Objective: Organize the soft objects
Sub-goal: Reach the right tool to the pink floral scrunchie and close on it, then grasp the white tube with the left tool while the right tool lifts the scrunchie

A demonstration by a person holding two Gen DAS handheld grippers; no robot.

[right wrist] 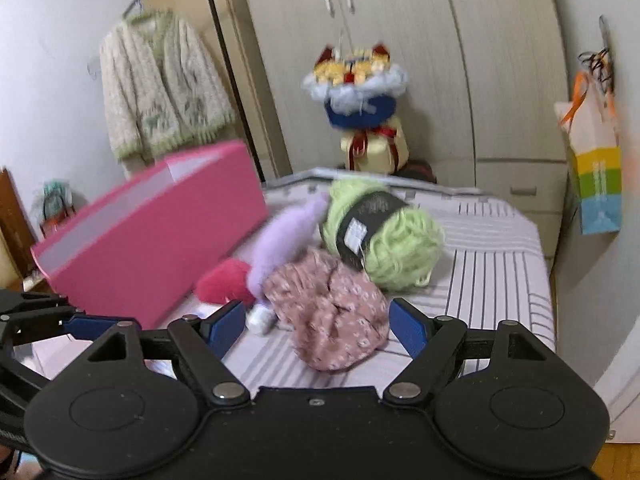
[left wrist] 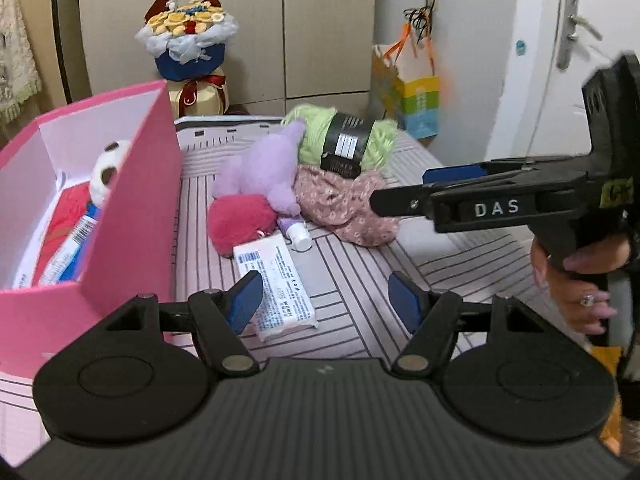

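Observation:
A pink box (left wrist: 132, 208) stands open on the striped bed at the left, holding a panda plush (left wrist: 106, 172) and a red item. Beside it lie a purple plush (left wrist: 264, 172), a red plush (left wrist: 240, 222), a floral pink cloth (left wrist: 352, 206), a green yarn ball (left wrist: 348, 142), a white packet (left wrist: 276, 288) and a small tube (left wrist: 296, 234). My left gripper (left wrist: 326, 302) is open and empty above the packet. My right gripper (right wrist: 318, 326) is open and empty, just in front of the floral cloth (right wrist: 332, 312); the yarn (right wrist: 384, 236) lies behind it.
A flower bouquet (left wrist: 188, 40) stands past the bed's far end by the wardrobe. A colourful paper bag (left wrist: 412, 92) hangs on the right wall near a door. A knit cardigan (right wrist: 164, 84) hangs at the left.

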